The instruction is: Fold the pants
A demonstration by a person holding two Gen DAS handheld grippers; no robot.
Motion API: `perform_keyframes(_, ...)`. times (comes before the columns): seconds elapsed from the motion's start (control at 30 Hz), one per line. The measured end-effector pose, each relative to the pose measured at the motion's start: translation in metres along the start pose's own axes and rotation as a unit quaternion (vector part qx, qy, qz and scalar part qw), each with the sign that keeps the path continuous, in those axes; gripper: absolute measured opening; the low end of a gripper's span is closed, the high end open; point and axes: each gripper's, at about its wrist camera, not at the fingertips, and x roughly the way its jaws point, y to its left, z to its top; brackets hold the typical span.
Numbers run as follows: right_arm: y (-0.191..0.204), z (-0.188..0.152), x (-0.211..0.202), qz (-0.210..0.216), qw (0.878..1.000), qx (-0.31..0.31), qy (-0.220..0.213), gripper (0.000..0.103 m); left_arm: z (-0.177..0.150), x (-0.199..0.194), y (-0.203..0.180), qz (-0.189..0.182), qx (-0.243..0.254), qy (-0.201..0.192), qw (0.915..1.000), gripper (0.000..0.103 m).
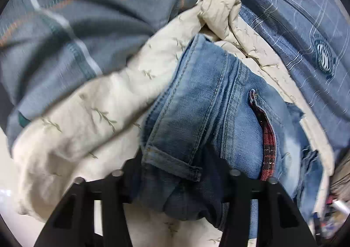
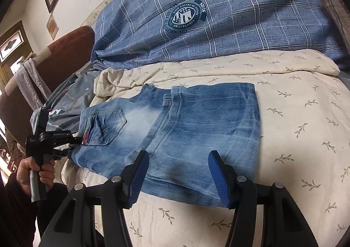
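Observation:
Faded blue jeans (image 2: 175,128) lie folded on a cream leaf-print bedcover (image 2: 295,115), waistband and back pocket to the left. My left gripper (image 2: 75,145) holds the waist end at the left edge of the jeans. In the left wrist view the denim waistband (image 1: 192,137) with its red plaid lining fills the space between the fingers, which are shut on it. My right gripper (image 2: 178,176) is open, its blue pads (image 2: 139,178) hovering just above the near edge of the jeans, holding nothing.
A blue plaid quilt (image 2: 218,17) with a round crest lies behind the jeans. A grey-blue patterned cover (image 1: 76,28) is bunched at the left. A dark red headboard (image 2: 54,65) and framed pictures on the wall stand far left.

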Motion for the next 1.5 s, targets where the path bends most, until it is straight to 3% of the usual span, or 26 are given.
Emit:
perform_keyframes(0.07, -0.001, 0.000, -0.001, -0.002, 1.000, 0.002, -0.003, 0.060, -0.002, -0.007, -0.007, 0.008, 0.022, -0.022, 0.9995, 0.026)
perform_keyframes(0.13, -0.003, 0.001, -0.002, -0.004, 1.000, 0.006, -0.005, 0.060, -0.004, -0.017, -0.010, 0.008, 0.033, -0.041, 0.9986, 0.020)
perform_keyframes(0.37, -0.010, 0.003, -0.007, -0.011, 1.000, 0.020, -0.017, 0.060, -0.007, -0.062, -0.040, -0.010, 0.099, -0.104, 0.9895, 0.019)
perform_keyframes(0.53, -0.023, 0.011, -0.023, -0.019, 0.998, 0.049, -0.046, 0.060, -0.010, -0.095, -0.092, -0.034, 0.158, -0.138, 0.9772, 0.018)
perform_keyframes(0.77, -0.063, 0.015, -0.060, -0.033, 0.987, 0.120, -0.102, 0.060, -0.047, -0.112, -0.192, -0.043, 0.286, -0.163, 0.9434, 0.018)
perform_keyframes(1.03, -0.113, 0.007, -0.093, -0.048, 0.972, 0.189, -0.128, 0.060, -0.134, -0.083, -0.313, -0.076, 0.428, -0.121, 0.8923, 0.016)
perform_keyframes(1.13, -0.131, 0.003, -0.109, -0.062, 0.965, 0.209, -0.147, 0.060, -0.157, -0.052, -0.341, -0.082, 0.445, -0.087, 0.8874, 0.015)
perform_keyframes(1.27, -0.154, -0.002, -0.115, -0.075, 0.957, 0.238, -0.147, 0.060, -0.179, -0.029, -0.351, -0.099, 0.462, -0.055, 0.8793, 0.015)
perform_keyframes(1.33, -0.163, -0.003, -0.113, -0.072, 0.956, 0.253, -0.133, 0.060, -0.183, -0.040, -0.345, -0.168, 0.468, -0.022, 0.8672, 0.015)
perform_keyframes(1.37, -0.165, -0.003, -0.110, -0.063, 0.955, 0.259, -0.126, 0.060, -0.185, -0.050, -0.343, -0.180, 0.472, -0.024, 0.8625, 0.015)
perform_keyframes(1.43, -0.166, -0.001, -0.104, -0.032, 0.955, 0.271, -0.116, 0.061, -0.180, -0.078, -0.330, -0.187, 0.482, -0.069, 0.8533, 0.015)
perform_keyframes(1.5, -0.159, 0.001, -0.099, -0.002, 0.955, 0.273, -0.115, 0.066, -0.166, -0.100, -0.311, -0.186, 0.477, -0.107, 0.8525, 0.018)
